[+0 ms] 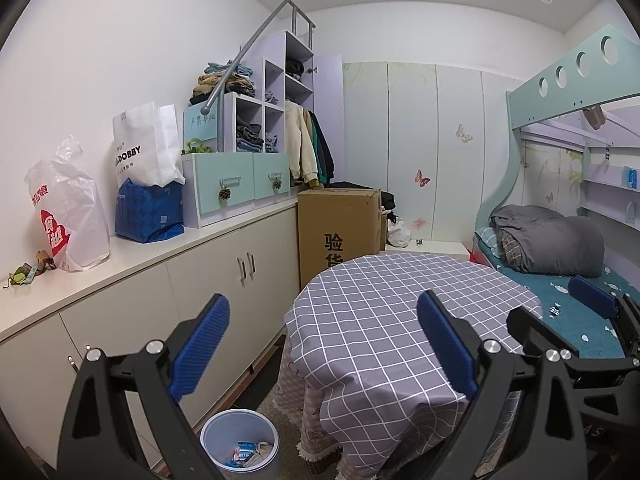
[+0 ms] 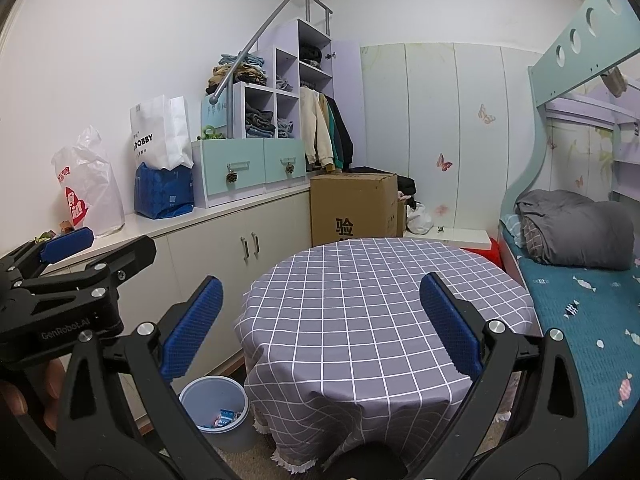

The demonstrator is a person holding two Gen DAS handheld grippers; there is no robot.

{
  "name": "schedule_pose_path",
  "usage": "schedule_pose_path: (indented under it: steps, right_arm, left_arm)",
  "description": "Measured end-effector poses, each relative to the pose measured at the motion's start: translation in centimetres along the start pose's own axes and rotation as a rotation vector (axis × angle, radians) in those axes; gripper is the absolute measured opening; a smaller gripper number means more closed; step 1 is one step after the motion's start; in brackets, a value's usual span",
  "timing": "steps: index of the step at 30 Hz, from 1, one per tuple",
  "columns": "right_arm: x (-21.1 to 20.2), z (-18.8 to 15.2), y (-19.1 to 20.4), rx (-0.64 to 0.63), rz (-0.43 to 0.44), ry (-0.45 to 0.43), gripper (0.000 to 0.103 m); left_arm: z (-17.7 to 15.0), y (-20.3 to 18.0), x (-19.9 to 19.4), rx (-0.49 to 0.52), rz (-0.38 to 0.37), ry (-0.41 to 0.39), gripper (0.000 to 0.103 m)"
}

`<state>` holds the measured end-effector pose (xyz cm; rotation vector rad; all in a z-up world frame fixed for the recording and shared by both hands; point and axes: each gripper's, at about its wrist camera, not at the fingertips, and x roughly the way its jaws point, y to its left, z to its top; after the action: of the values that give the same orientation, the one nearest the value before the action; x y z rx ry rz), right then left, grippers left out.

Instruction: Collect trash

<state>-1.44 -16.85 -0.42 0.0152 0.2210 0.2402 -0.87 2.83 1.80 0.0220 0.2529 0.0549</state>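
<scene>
A grey trash bin (image 1: pixel 240 446) stands on the floor between the cabinets and the round table (image 1: pixel 380 320); several wrappers lie inside it. Green and brown scraps (image 1: pixel 24 274) lie on the white counter at far left. My left gripper (image 1: pixel 324 344) is open and holds nothing, raised above the table's near edge. In the right wrist view, my right gripper (image 2: pixel 320 328) is likewise open and holds nothing over the table (image 2: pixel 360 300), with the bin (image 2: pixel 216 410) below its left finger. The scraps (image 2: pixel 48 236) show partly behind the left gripper's blue pad (image 2: pixel 66 246).
On the counter (image 1: pixel 132 258) stand a white plastic bag (image 1: pixel 72 216), a white paper bag (image 1: pixel 144 148) and a blue bag (image 1: pixel 148 212). A cardboard box (image 1: pixel 340 224) is behind the table. A bunk bed with a grey quilt (image 1: pixel 552 240) lines the right side.
</scene>
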Motion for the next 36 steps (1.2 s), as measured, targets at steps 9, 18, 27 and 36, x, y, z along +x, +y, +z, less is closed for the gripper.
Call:
schedule_pose_path:
  steps: [9, 18, 27, 36]
  right_arm:
    - [0.25, -0.05, 0.03, 0.003, 0.002, 0.007, 0.097]
    - [0.4, -0.08, -0.12, 0.005, 0.004, 0.011, 0.097]
    - [0.42, -0.12, -0.14, 0.006, 0.004, 0.013, 0.097]
    - [0.44, -0.12, -0.08, 0.007, 0.004, 0.014, 0.097]
  left_arm:
    - [-0.49, 0.26, 0.31, 0.001, 0.0, 0.007, 0.093]
    - [-0.84, 0.3, 0.37, 0.002, -0.001, 0.01, 0.093]
    - [-0.78, 0.24, 0.41, 0.003, 0.0, 0.011, 0.093]
    - [-0.85, 0.29, 0.42, 0.002, -0.001, 0.011, 0.093]
